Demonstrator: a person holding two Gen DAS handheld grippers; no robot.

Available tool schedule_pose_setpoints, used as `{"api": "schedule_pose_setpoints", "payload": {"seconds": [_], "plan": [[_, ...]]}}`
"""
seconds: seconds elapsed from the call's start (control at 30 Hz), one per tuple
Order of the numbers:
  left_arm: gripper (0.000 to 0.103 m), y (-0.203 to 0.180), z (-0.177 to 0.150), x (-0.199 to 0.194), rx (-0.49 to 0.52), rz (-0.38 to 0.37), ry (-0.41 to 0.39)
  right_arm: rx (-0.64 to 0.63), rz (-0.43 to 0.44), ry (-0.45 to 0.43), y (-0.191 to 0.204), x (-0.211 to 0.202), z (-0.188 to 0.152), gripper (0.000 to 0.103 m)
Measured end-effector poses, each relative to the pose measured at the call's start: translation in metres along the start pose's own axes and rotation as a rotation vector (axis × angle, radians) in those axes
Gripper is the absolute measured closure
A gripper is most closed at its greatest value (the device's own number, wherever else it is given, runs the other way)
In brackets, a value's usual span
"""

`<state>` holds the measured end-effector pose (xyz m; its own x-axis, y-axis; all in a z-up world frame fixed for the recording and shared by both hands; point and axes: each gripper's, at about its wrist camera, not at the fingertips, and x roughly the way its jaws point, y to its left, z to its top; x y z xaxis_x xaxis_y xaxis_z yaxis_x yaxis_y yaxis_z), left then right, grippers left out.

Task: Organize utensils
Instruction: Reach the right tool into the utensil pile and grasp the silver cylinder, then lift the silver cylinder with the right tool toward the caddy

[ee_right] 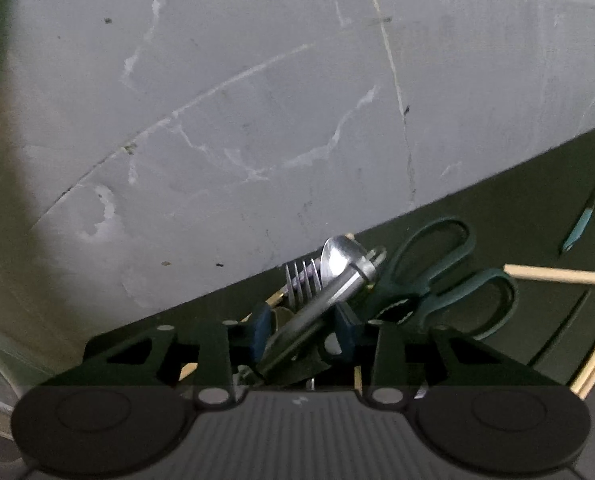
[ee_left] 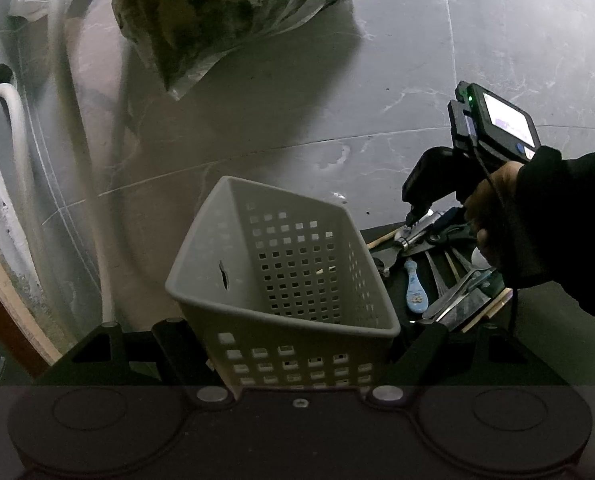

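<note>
My left gripper (ee_left: pixel 303 340) is shut on a white perforated basket (ee_left: pixel 289 264), which tilts with its open top facing away from me and nothing visible inside. To its right, a hand in a dark sleeve (ee_left: pixel 557 220) holds my right gripper (ee_left: pixel 415 216) down on a pile of utensils (ee_left: pixel 441 276) on a dark mat. In the right wrist view, a silver metal utensil handle (ee_right: pixel 317 308) runs slantwise between the blue pads (ee_right: pixel 259 332) of the right gripper (ee_right: pixel 303 332) and touches both. Just beyond it lie a fork (ee_right: pixel 303 280), a spoon (ee_right: pixel 337 256) and dark green scissors (ee_right: pixel 445 280).
Wooden chopsticks (ee_right: pixel 557 274) and a blue-handled utensil (ee_left: pixel 417 292) lie on the mat (ee_right: pixel 497 208). A crumpled plastic bag (ee_left: pixel 225 12) sits on the grey marble floor behind the basket. White hoses (ee_left: pixel 65 120) run along the left wall.
</note>
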<state>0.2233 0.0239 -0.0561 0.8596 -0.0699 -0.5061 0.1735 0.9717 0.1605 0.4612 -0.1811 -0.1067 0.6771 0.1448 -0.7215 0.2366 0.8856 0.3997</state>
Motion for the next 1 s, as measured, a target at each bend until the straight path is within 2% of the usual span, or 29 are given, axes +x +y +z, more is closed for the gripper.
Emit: {"api": "schedule_pose_setpoints", "payload": {"seconds": [0.17,0.33,0.47,0.7,1.0], "plan": [[0.024,0.000,0.000,0.000,-0.001,0.000,0.000,0.000,0.016,0.017,0.003,0.011,0.005,0.067],[0.024,0.000,0.000,0.000,0.000,-0.002,0.000,0.054,0.025,0.062,-0.004,0.030,0.014,0.066],[0.024,0.000,0.000,0.000,0.000,-0.002,-0.001,0.106,0.042,0.072,-0.011,0.038,0.019,0.072],[0.024,0.000,0.001,0.000,-0.005,-0.004,-0.001,0.248,0.117,0.055,-0.036,0.032,0.017,0.084],[0.024,0.001,-0.001,0.000,-0.009,-0.002,-0.008,0.290,0.220,-0.006,-0.062,0.001,0.014,0.084]]}}
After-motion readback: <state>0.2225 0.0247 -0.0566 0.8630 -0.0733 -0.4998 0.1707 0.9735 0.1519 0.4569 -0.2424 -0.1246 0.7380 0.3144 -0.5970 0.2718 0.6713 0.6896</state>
